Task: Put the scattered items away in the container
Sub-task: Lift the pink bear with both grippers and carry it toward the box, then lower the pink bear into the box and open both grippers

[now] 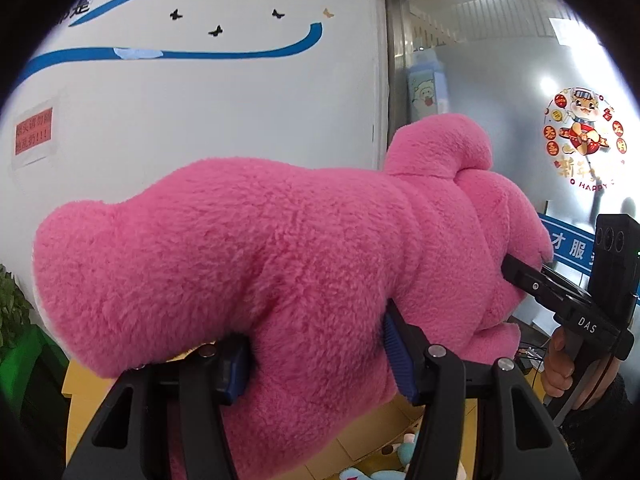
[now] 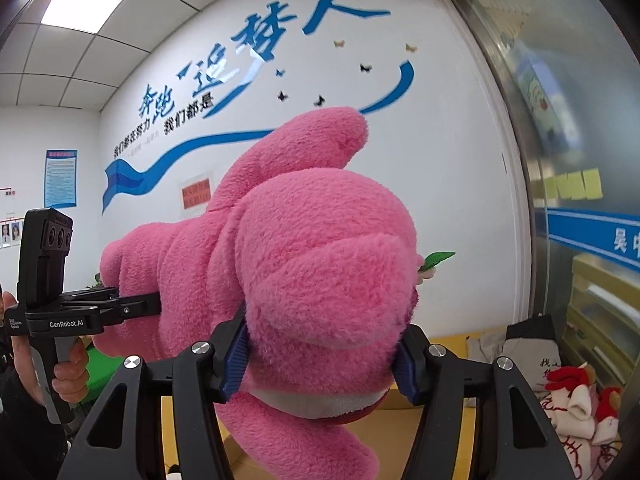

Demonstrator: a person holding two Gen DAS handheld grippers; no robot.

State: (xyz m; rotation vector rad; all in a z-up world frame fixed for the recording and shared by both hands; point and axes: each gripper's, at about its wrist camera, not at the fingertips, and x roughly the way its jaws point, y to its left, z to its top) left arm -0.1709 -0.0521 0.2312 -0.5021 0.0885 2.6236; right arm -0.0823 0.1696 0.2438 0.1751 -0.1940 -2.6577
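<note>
A big pink plush toy (image 1: 260, 260) hangs in the air between both grippers, high in front of the wall. My left gripper (image 1: 320, 364) is shut on one end of its body, the blue pads sunk into the fur. My right gripper (image 2: 320, 360) is shut on the other end of the plush toy (image 2: 320, 260), near a white band and a green leaf (image 2: 438, 260). Each gripper shows in the other's view, held by a hand: right fingers (image 1: 520, 280), left fingers (image 2: 136, 308). Yellow-brown cardboard (image 1: 384, 432) lies below the toy.
Small pale blue soft toys (image 1: 408, 452) lie on the cardboard. Red and white soft toys (image 2: 572, 400) are piled at the lower right by a glass door (image 2: 580, 120). A green plant (image 1: 12, 312) stands at the left. A white wall with blue lettering (image 2: 260, 40) is straight ahead.
</note>
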